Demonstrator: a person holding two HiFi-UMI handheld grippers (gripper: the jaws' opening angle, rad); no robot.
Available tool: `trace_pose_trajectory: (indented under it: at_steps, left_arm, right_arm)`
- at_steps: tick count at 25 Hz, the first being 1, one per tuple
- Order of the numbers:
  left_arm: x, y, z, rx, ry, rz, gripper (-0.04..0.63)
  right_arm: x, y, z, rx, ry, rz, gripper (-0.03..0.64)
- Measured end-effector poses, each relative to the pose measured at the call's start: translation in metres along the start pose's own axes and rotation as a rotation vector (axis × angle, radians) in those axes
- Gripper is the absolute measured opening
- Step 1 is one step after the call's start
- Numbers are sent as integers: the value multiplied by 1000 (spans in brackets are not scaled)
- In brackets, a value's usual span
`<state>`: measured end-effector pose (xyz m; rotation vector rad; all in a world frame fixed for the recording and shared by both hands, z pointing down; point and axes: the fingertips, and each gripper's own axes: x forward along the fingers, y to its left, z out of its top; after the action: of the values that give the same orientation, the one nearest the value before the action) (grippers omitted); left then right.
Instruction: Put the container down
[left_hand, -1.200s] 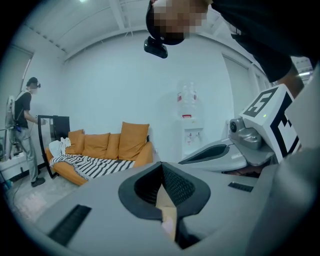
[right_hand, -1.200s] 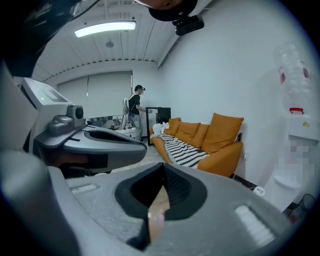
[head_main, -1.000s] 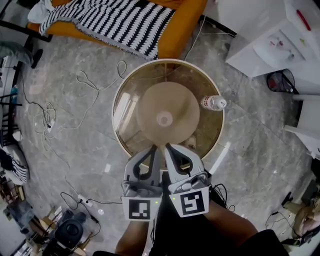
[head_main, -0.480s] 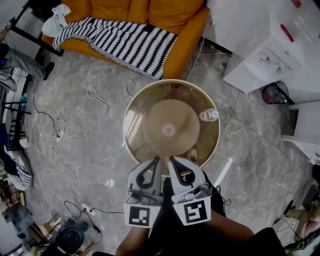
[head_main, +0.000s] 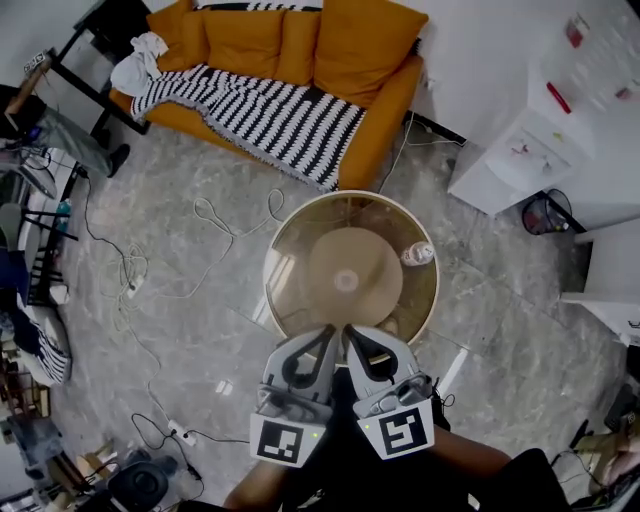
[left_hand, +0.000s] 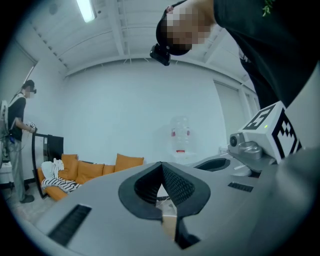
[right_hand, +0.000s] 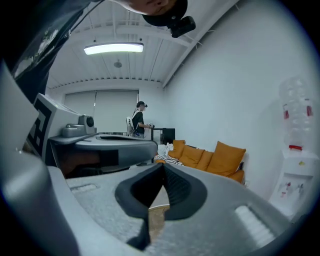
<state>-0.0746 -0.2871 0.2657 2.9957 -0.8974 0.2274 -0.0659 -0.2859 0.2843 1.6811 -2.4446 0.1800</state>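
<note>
Now the left gripper (head_main: 329, 330) and right gripper (head_main: 348, 331), both clenched on nothing, have risen side by side from the round table (head_main: 268, 285), which looks smaller than a second ago. The container (head_main: 417, 254) stands alone at its 3 o'clock rim, so the put-down looks finished.

Orange sofa (head_main: 340, 50) at top, striped blanket (head_main: 260, 115) draped over its seat. Loose cables (head_main: 215, 215) on marble floor (head_main: 180, 300) left of round glass table (head_main: 285, 290). White cabinet (head_main: 540, 150) on the right, water dispenser (left_hand: 180, 135) against wall, person (left_hand: 17, 140) standing far off
</note>
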Motion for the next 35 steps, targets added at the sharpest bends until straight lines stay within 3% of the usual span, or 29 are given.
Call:
trace_pose_trajectory:
  at_steps: [3, 16, 35]
  left_arm:
    - [-6, -5, 28, 33, -40, -3, 14]
    - [6, -20, 89, 118, -44, 35, 12]
    - [21, -2, 110, 128, -51, 132, 12]
  right_arm:
    - [-7, -6, 22, -29, -17, 8, -5]
    - [-23, -26, 86, -42, -68, 79, -6]
    - [-6, -41, 124, -137, -170, 140, -6]
